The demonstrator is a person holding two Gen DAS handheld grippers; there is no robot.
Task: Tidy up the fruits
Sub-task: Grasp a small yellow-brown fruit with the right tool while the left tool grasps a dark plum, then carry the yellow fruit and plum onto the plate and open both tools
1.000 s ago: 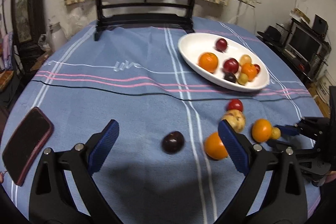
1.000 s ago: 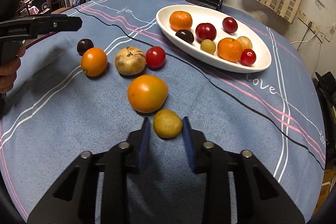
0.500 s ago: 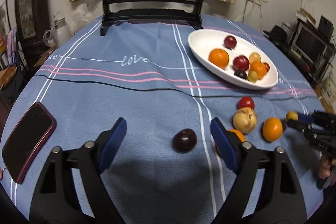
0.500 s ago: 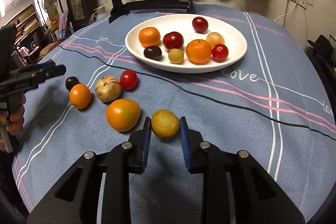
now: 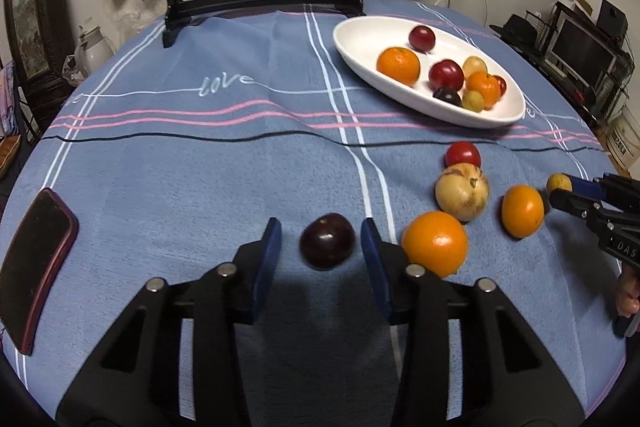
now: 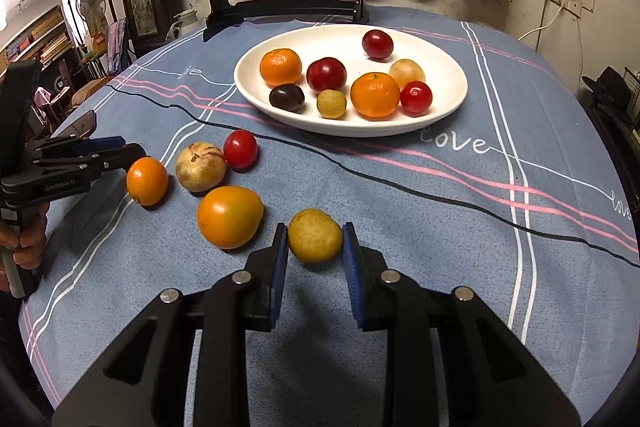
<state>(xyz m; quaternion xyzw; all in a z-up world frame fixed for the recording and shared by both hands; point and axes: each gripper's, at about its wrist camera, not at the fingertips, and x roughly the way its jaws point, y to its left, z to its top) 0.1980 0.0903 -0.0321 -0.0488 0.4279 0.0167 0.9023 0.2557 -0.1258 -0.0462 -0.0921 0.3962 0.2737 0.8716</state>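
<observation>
Left gripper [image 5: 321, 243] narrowed round dark plum [image 5: 327, 246], not touching; right gripper [image 6: 314, 247] w/ "DAS" label clamps yellow fruit [image 6: 315, 235].

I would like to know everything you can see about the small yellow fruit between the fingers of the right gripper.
The small yellow fruit is roundish, with dull, finely speckled yellow-brown skin that looks matte and whole. It sits between the blue pads of the right gripper, which press it on both sides. It seems lifted slightly above the blue tablecloth, with its shadow beneath. The big orange fruit lies close by, not touching it.
</observation>
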